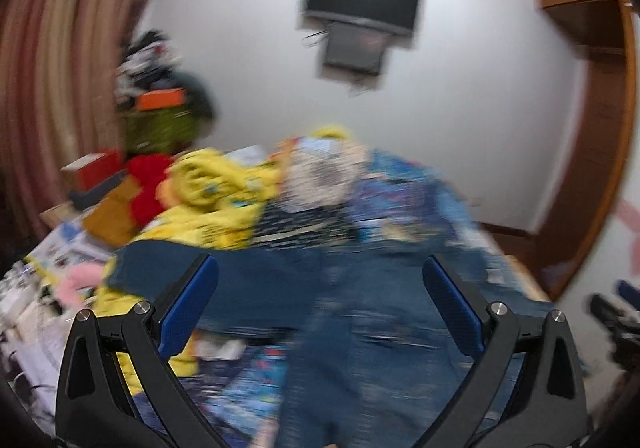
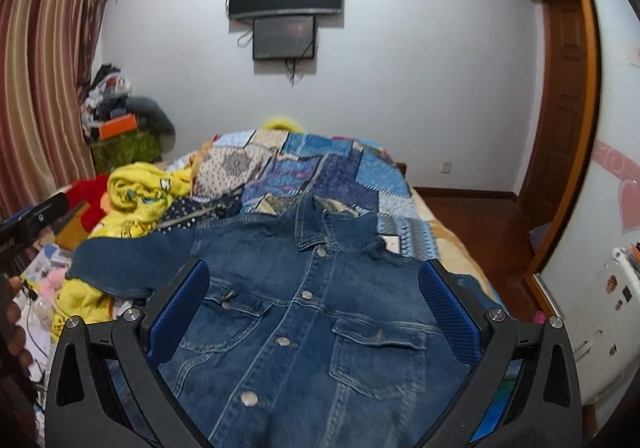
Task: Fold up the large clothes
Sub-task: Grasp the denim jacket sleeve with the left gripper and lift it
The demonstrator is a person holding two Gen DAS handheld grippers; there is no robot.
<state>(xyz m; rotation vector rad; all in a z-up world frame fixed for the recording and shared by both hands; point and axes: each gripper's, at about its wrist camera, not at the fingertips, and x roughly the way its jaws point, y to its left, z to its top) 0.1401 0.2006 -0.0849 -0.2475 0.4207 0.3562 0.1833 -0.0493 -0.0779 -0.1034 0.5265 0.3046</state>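
On the bed (image 2: 448,244), denim jacket (image 2: 304,312) spread flat, both tongs agape

Yellow clothes (image 2: 136,200) crowd the denim jacket (image 2: 304,312) leftward; right side free

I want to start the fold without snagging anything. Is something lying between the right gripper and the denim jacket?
Nothing visible does. The right gripper is open, its fingers apart above the denim jacket, which lies button side up on the patchwork quilt. The yellow garment sits off to the left, clear of that path.
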